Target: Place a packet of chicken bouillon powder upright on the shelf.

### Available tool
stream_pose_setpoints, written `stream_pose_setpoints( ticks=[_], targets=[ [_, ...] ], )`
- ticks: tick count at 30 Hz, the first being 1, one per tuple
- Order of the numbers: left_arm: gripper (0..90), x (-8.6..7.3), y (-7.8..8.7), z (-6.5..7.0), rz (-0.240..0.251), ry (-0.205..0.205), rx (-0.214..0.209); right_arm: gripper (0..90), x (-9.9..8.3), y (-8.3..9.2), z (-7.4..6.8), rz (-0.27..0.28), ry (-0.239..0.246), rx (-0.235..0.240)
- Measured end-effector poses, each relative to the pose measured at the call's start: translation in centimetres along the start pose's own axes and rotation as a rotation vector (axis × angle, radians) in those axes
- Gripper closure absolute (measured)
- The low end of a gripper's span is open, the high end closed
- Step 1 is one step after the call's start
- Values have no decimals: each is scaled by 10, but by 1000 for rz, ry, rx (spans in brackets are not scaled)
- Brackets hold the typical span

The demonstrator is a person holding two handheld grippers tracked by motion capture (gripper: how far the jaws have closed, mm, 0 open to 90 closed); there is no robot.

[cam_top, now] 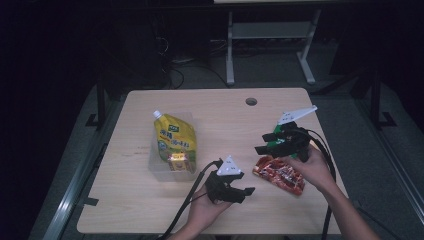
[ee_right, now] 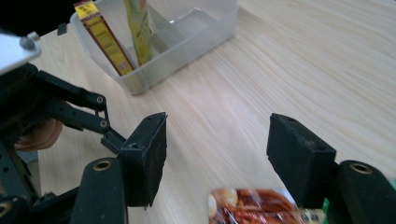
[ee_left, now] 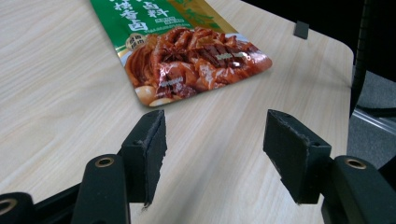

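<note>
Black foam pads, left gripper (ee_left: 212,156): we hold them parted over bare wood, nothing between them; released. In the high view this gripper (cam_top: 245,191) sits low and centre, its jaws pointing right.

Black foam pads, right gripper (ee_right: 217,158): likewise spread, gripping nothing, with the near edge of the packet showing low between them at the bottom of that view. In the high view it (cam_top: 262,142) hangs right of centre, above the packet's upper end, jaws pointing left.

Item, red and green food packet (ee_left: 187,56): flat foil sachet printed with braised meat, lying on the table just ahead of our left jaws, upper centre of the left gripper view; in the high view (cam_top: 280,173) lower right, between the two hands. Untouched by either gripper.

Item, clear plastic tub (ee_right: 196,32): upper left of the right gripper view, holding a yellow spouted pouch (cam_top: 174,139) and a small yellow box (cam_top: 178,161). Well apart from the packet.

Surface, pale wooden table (cam_top: 220,120).

Risk, in our judgement: the packet lies flush on the wood, so pads closing on it may skid over the slick foil and push it away rather than pinch it. With both grippers converging, we could also knock jaw against jaw.
</note>
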State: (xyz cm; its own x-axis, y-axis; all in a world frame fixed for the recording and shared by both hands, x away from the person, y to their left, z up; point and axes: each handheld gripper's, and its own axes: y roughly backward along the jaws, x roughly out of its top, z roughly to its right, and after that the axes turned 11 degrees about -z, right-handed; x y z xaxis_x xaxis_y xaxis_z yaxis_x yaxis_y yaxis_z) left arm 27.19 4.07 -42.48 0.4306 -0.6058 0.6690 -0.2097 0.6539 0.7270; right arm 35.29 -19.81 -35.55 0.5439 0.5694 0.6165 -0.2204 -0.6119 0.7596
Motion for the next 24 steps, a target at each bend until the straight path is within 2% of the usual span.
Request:
stream_pose_setpoints(
  ticks=[4, 9, 12, 17, 18, 19, 24],
  targets=[
    [402, 6, -5, -1, -2, 10, -7, 370, -11, 6, 6, -6, -23, -14],
    [440, 14, -12, -6, -5, -4, 1, 367, -26, 13, 15, -13, -67, -38],
    [486, 18, -19, -8, -5, 8, -3, 365, -35, 16, 22, -13, -92, -54],
    [540, 24, -29, -11, -17, 0, -1, 364, -51, 20, 34, -14, -138, -80],
    [566, 25, -30, -12, -23, -4, -3, 362, -57, 21, 39, -17, -161, -86],
    [566, 27, -32, -13, -24, -8, -3, 362, -57, 21, 39, -17, -161, -86],
    [646, 31, -40, -16, -26, 10, -16, 363, -72, 22, 50, -22, -212, -114]
  ],
)
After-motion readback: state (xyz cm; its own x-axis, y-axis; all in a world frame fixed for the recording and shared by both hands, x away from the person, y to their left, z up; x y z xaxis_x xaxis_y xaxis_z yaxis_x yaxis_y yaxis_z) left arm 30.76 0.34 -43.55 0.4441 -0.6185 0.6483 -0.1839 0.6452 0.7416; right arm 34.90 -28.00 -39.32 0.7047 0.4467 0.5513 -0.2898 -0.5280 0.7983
